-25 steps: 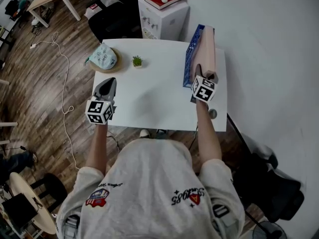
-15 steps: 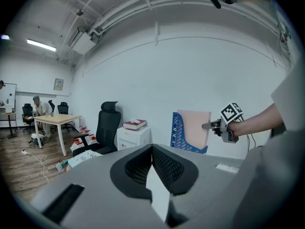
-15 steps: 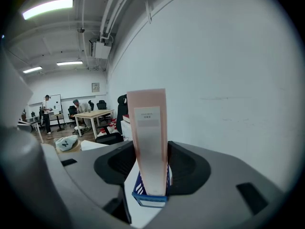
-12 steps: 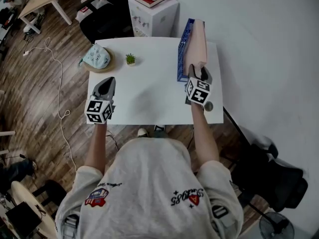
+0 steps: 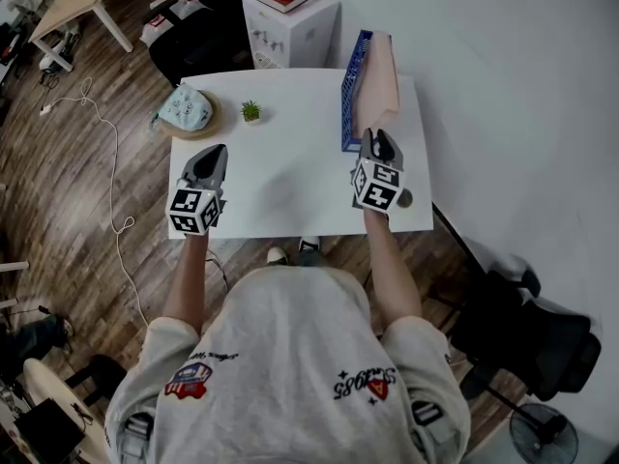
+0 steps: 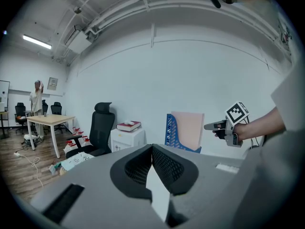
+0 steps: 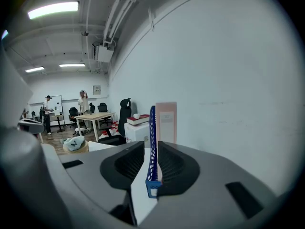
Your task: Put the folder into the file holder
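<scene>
The pink folder (image 5: 379, 75) stands upright in the blue file holder (image 5: 348, 104) at the far right of the white table (image 5: 290, 172). My right gripper (image 5: 377, 145) hovers just in front of the holder's near end, clear of the folder. Its jaws have just been closing and still show a gap with nothing between them; in the right gripper view the holder (image 7: 152, 142) and folder (image 7: 167, 120) lie beyond the gripper (image 7: 151, 149). My left gripper (image 5: 210, 158) is shut and empty over the table's left edge. The left gripper view also shows the folder (image 6: 187, 128).
A light blue cap (image 5: 186, 109) on a round mat and a small green plant (image 5: 250, 112) sit at the table's back left. A white cabinet (image 5: 290, 27) with a red book stands behind. A small dark round object (image 5: 404, 199) lies by the right edge.
My right gripper has drawn back from the folder toward the person, and its jaws have narrowed. The folder stays in the holder. The left gripper has hardly moved.
</scene>
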